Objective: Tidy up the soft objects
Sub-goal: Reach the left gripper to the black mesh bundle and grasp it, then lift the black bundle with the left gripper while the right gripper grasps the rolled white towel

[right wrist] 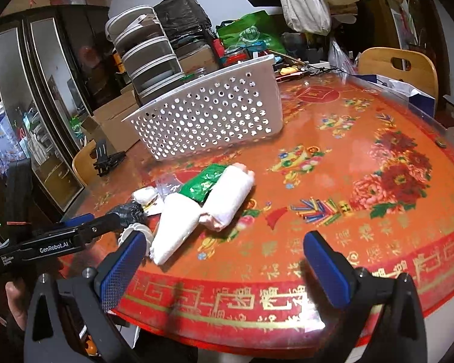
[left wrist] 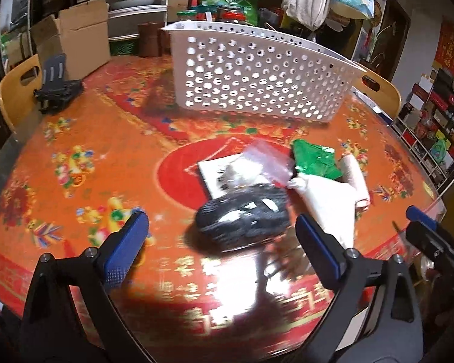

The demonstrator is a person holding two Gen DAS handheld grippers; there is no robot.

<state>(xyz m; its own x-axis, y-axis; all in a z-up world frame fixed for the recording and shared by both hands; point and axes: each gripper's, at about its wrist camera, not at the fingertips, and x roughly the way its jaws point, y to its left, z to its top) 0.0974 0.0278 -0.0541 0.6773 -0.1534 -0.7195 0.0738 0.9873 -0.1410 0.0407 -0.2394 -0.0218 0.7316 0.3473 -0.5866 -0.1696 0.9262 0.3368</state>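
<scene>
Both grippers spread wide over a round table, soft items heaped ahead of a white basket.

Round table (left wrist: 75,157) with red-orange floral cover. White perforated basket (left wrist: 257,75) stands on it, far side of the heap. Nearer than the basket, clustered together: white cloth roll (right wrist: 175,227), pinkish-white towel roll (right wrist: 230,199) touching it, black mesh bundle (left wrist: 245,217), green packet (left wrist: 314,160) wedged behind the rolls, clear zip bag (left wrist: 266,160) over a printed paper. Left gripper (left wrist: 221,242): fingers wide apart, nothing held, black bundle just beyond the tips. Right gripper (right wrist: 224,260): fingers wide apart, empty, cloth roll beside its left finger. Frames motion-blurred.
</scene>
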